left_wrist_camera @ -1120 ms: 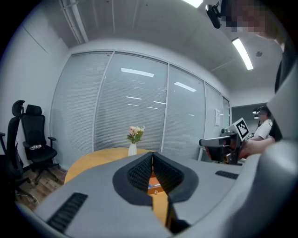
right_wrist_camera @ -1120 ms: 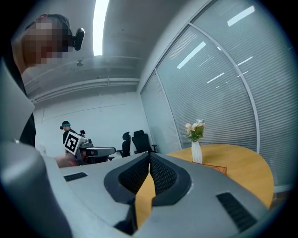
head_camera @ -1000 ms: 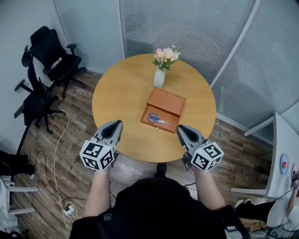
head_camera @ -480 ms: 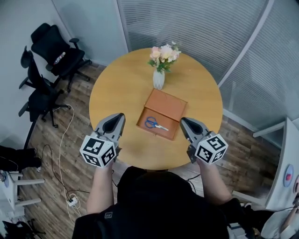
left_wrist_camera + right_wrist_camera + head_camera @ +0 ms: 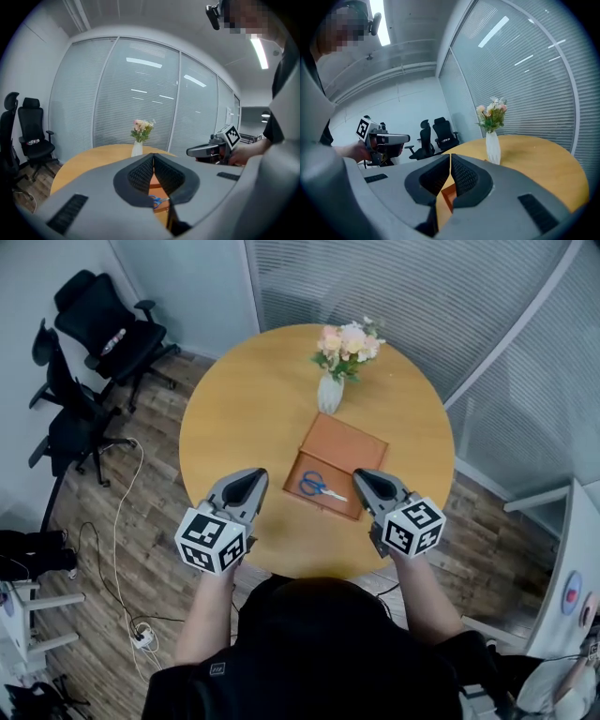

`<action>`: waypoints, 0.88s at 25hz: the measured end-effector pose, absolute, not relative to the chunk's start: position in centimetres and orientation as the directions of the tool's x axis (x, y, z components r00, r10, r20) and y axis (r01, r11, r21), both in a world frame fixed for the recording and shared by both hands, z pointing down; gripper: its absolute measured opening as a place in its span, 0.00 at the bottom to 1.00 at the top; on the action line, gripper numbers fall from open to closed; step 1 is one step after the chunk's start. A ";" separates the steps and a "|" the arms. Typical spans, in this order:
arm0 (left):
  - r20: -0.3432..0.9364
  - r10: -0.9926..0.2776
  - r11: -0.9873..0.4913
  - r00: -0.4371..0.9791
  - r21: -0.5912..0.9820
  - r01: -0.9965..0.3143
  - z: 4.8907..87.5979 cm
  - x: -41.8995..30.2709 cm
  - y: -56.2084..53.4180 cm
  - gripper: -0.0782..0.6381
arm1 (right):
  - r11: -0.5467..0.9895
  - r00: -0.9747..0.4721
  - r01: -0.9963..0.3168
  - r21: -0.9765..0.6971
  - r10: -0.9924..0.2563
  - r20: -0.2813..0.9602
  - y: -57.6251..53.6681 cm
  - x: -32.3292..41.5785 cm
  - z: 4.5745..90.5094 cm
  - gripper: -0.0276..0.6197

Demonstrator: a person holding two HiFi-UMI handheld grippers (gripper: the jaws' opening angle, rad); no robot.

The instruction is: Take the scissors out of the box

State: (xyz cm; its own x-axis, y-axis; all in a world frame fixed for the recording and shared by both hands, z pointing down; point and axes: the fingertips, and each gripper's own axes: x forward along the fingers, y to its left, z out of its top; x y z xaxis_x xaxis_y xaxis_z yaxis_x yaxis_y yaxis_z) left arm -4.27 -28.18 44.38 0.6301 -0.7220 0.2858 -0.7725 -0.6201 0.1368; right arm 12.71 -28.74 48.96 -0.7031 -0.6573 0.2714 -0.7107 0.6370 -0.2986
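Blue-handled scissors [image 5: 322,487] lie inside the open wooden box [image 5: 342,442] on the round table [image 5: 244,409], just this side of the white vase of flowers [image 5: 331,390]. The left gripper [image 5: 249,477] hovers over the table to the box's left, jaws pressed together on nothing. The right gripper [image 5: 362,477] hangs at the box's right edge, its jaws likewise closed and empty.

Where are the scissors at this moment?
In the head view, the scissors lie inside the wooden box on the round table, on the near side of the vase.
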 end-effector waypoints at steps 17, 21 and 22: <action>0.338 -0.671 -0.598 0.660 0.279 -0.751 51.6 -8.0 -28.0 0.13 | 0.693 -0.660 -0.691 -0.205 -0.490 0.569 -31.0 4.6 59.1 0.10; 0.347 -0.667 -0.593 0.659 0.288 -0.752 52.7 -8.4 -28.2 0.13 | 0.723 -0.624 -0.676 -0.144 -0.457 0.634 -31.7 3.7 61.3 0.10; 0.347 -0.667 -0.591 0.659 0.291 -0.752 52.8 -8.4 -28.2 0.13 | 0.733 -0.618 -0.667 -0.136 -0.442 0.651 -31.7 3.4 62.0 0.11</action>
